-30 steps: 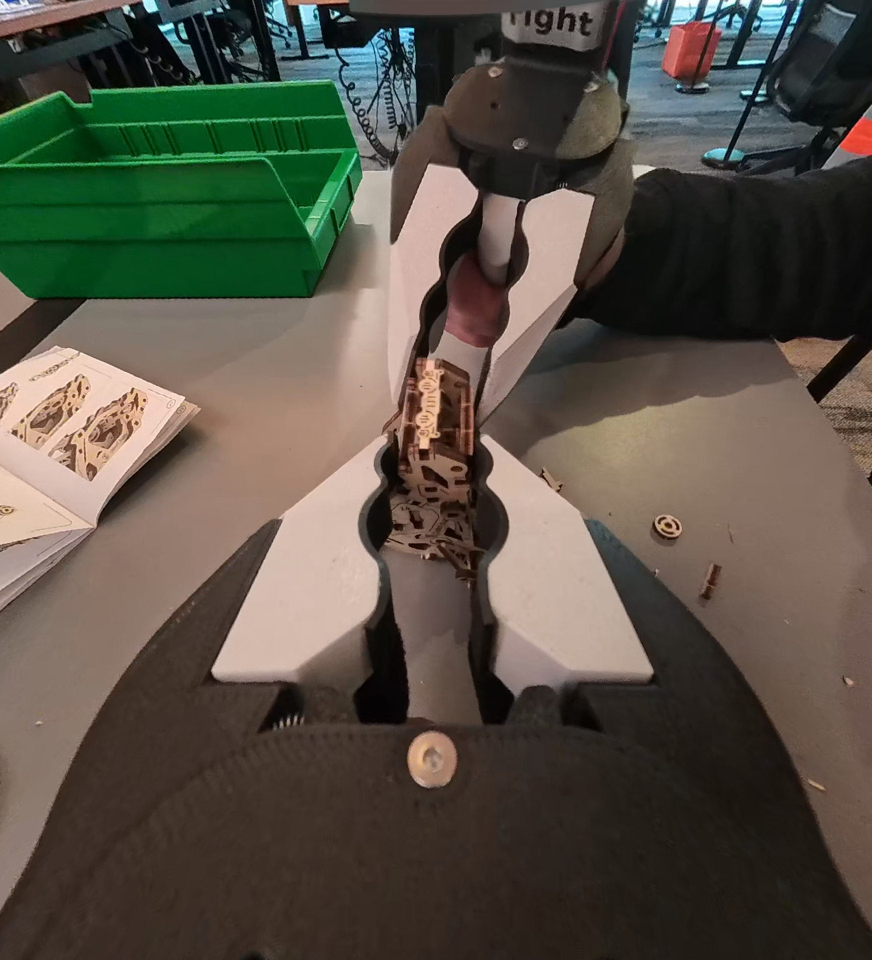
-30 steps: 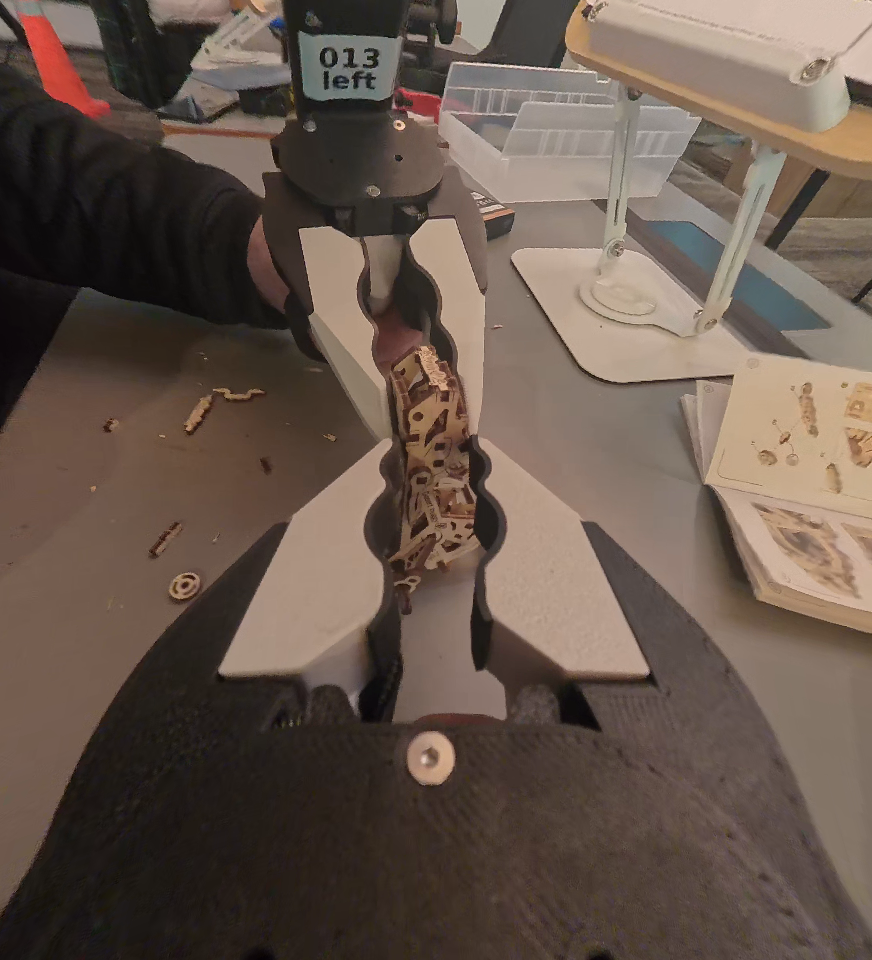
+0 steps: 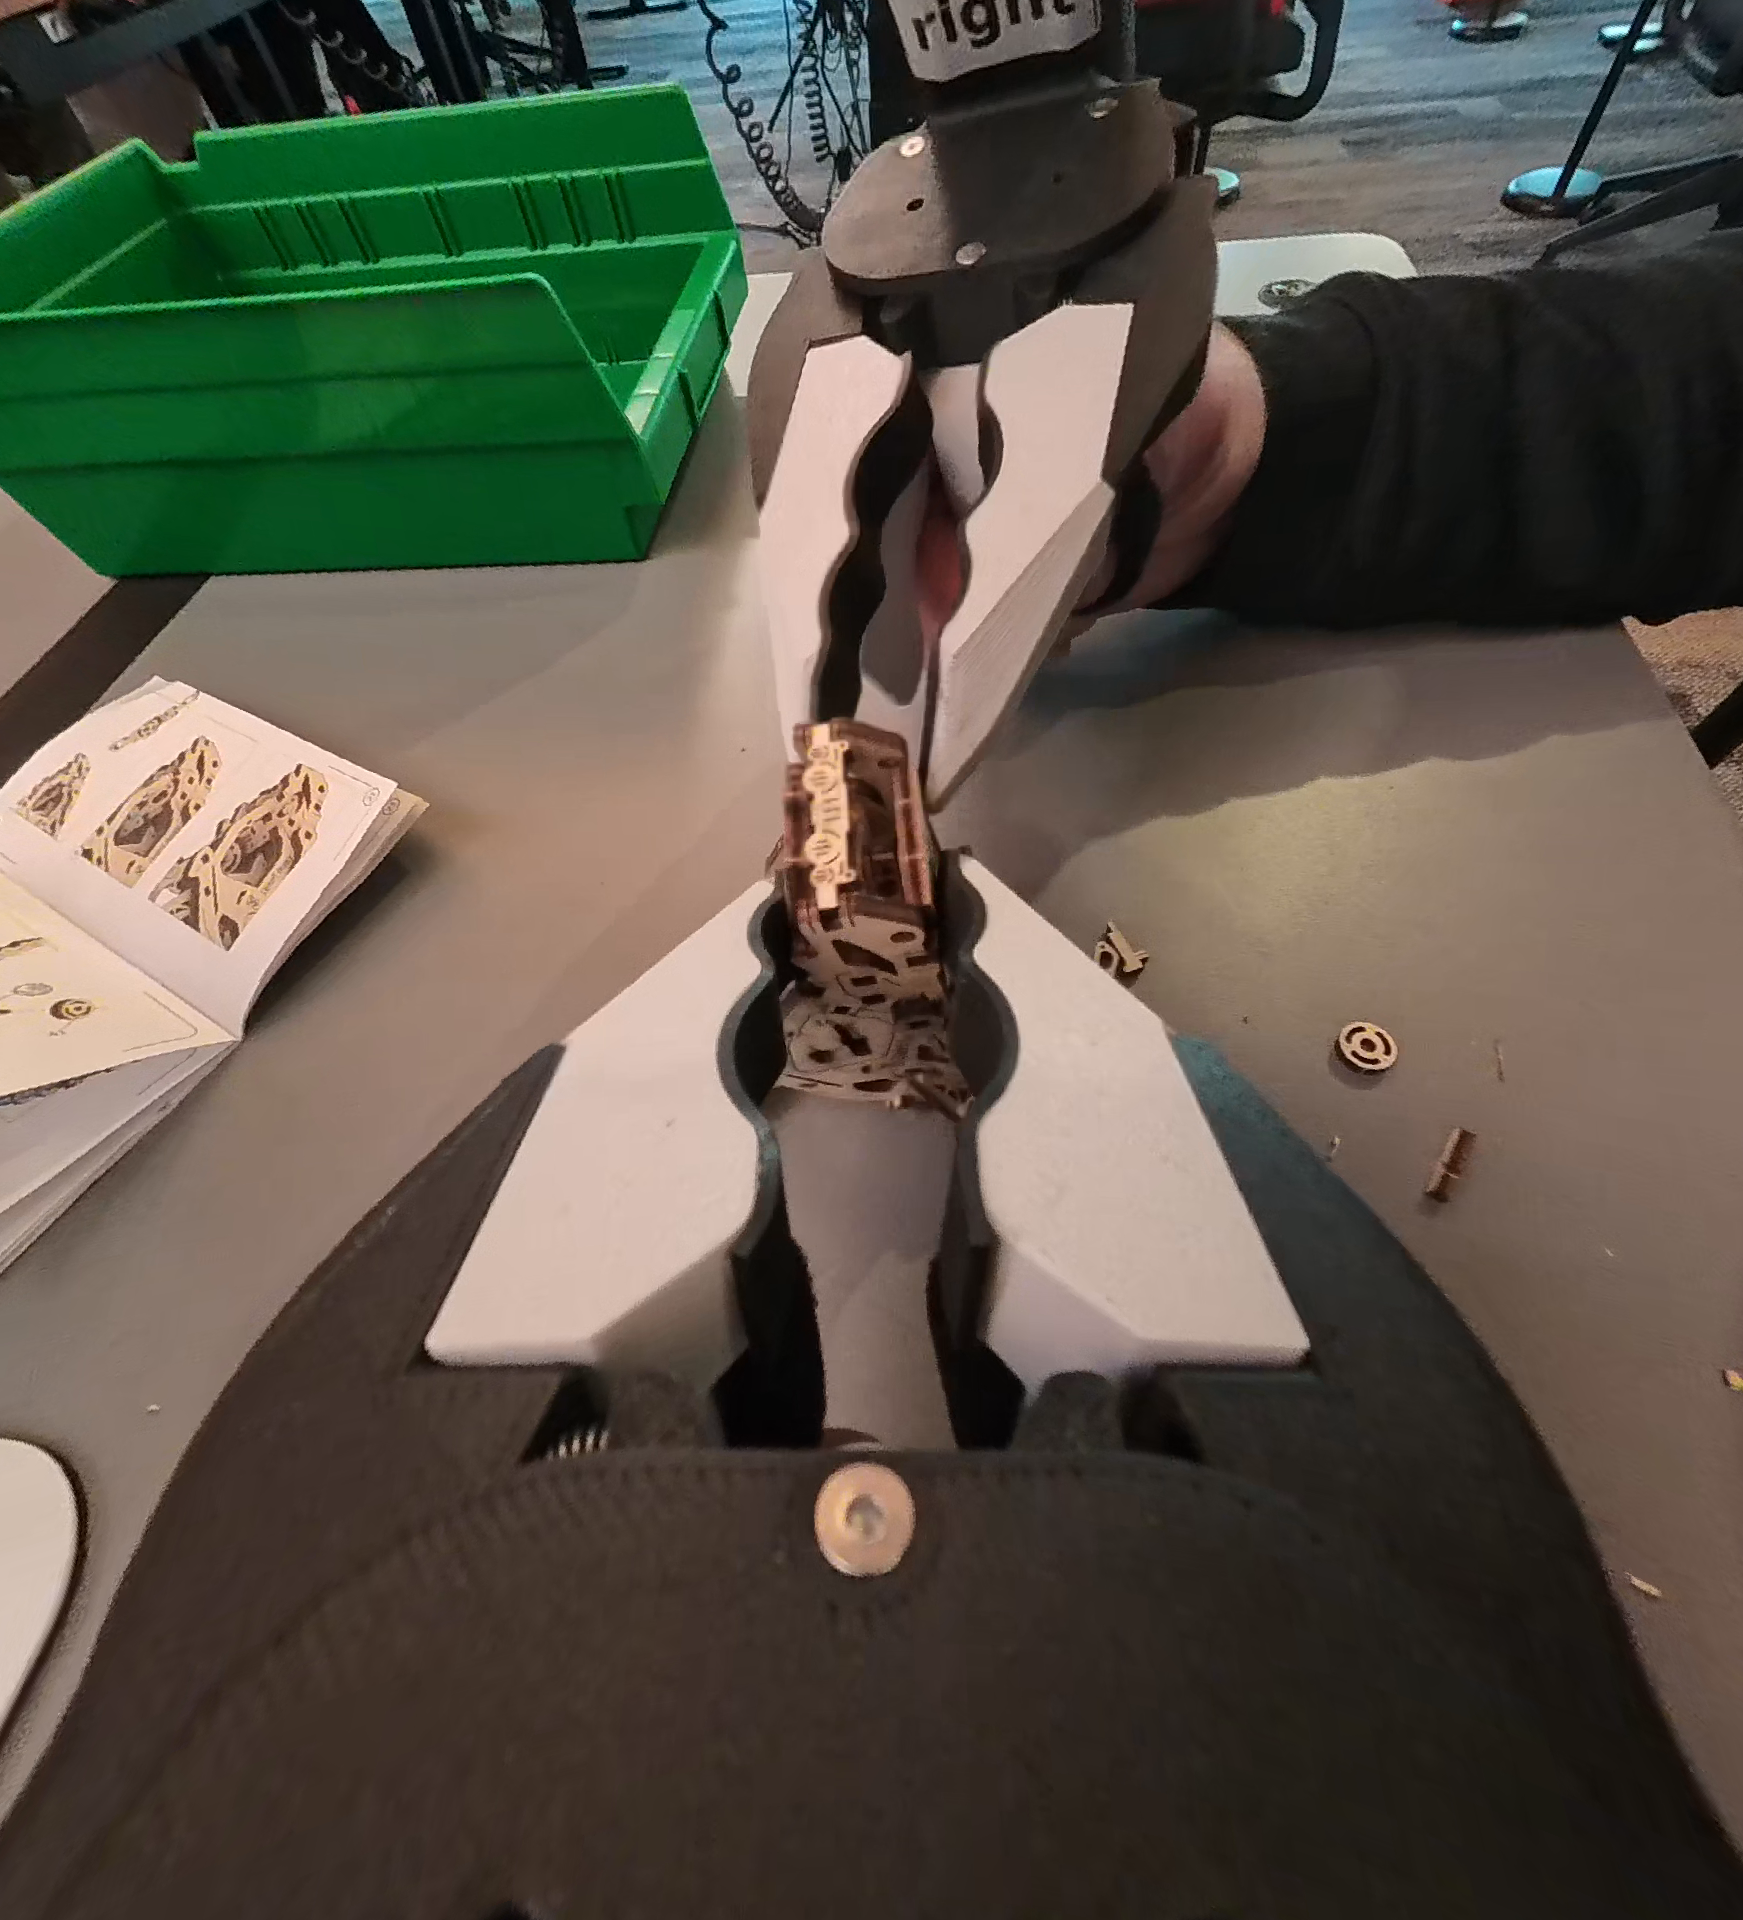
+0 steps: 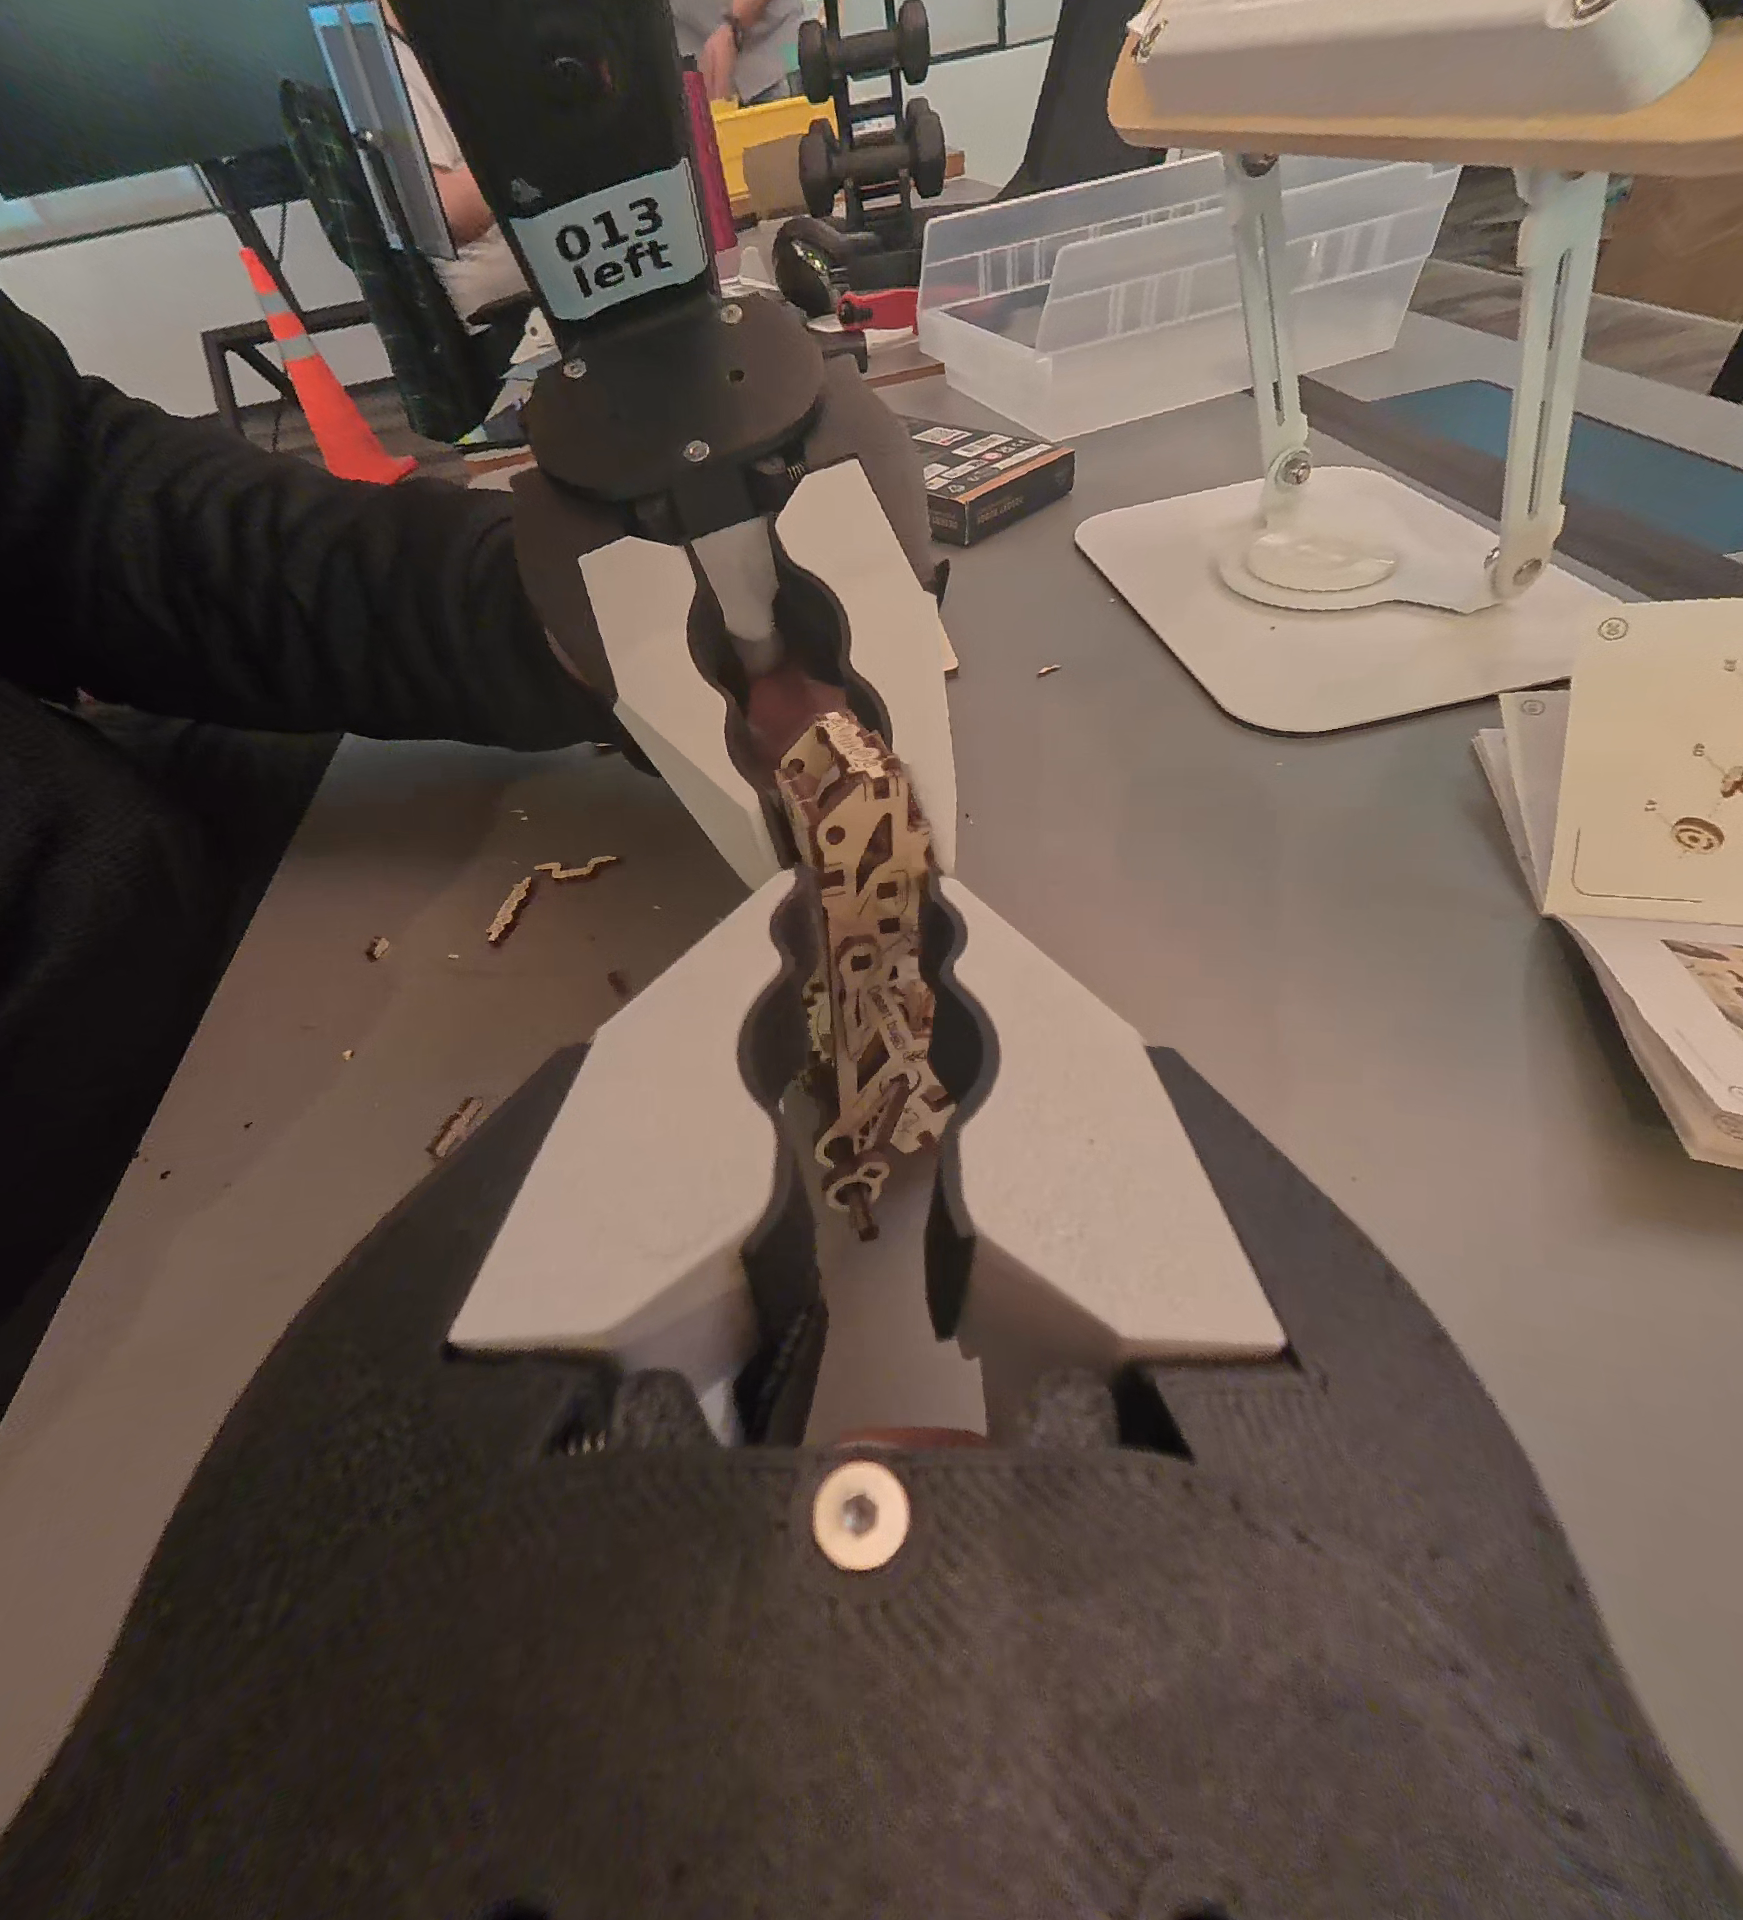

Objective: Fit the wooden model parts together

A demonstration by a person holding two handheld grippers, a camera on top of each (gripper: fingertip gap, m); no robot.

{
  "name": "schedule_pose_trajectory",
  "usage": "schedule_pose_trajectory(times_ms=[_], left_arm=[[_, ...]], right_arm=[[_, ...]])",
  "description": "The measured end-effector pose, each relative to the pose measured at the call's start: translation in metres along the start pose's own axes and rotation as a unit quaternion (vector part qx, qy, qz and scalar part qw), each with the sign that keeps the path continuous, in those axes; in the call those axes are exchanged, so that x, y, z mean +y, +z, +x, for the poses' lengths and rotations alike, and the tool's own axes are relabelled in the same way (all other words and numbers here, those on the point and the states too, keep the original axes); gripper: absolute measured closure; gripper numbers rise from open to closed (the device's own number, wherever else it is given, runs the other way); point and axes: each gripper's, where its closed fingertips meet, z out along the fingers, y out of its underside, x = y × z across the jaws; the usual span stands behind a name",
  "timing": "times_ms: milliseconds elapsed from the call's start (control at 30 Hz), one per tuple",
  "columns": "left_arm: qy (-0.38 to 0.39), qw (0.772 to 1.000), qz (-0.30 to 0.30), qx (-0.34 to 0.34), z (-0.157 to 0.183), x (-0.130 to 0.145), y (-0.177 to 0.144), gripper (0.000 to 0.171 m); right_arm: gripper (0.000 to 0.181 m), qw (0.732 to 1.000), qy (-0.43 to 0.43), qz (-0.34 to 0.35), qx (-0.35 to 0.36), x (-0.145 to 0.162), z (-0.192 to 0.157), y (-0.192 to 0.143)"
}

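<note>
the wooden model (image 3: 862,914) is held above the grey table (image 3: 1366,810), clamped at one end by the left gripper (image 3: 862,883) and met at the other by the right gripper (image 4: 867,888), whose narrowed fingers (image 4: 1043,1091) flank it.

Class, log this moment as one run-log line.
left gripper: shut on wooden model | right gripper: shut on wooden model | model: above table

The right gripper (image 3: 934,800) has tilted and lifted its base higher, its fingers now angling down onto the top of the wooden model (image 3: 862,904) rather than straight at it. The left gripper (image 4: 851,831) has tipped up too, and the model stands more upright between them.
</note>
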Motion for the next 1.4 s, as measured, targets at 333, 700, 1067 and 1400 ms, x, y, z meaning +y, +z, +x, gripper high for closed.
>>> schedule_pose_trajectory(times_ms=[333,700,1067,1400], left_arm=[[0.023,1.000,-0.011,0.010,0.004,0.001,-0.002,0.147],[0.192,0.977,-0.070,-0.065,0.003,0.007,0.002,0.147],[0.343,0.912,-0.184,-0.133,0.005,0.049,0.020,0.134],[0.254,0.940,-0.182,-0.135,0.005,0.051,0.004,0.099]], right_arm=[[0.151,0.999,-0.039,-0.007,0.003,0.003,-0.001,-0.004],[0.150,0.997,-0.072,-0.032,0.010,0.009,-0.005,0.000],[0.153,0.994,-0.065,-0.081,0.031,0.031,0.010,-0.007],[0.153,0.993,-0.054,-0.103,0.022,0.040,0.009,-0.006]])
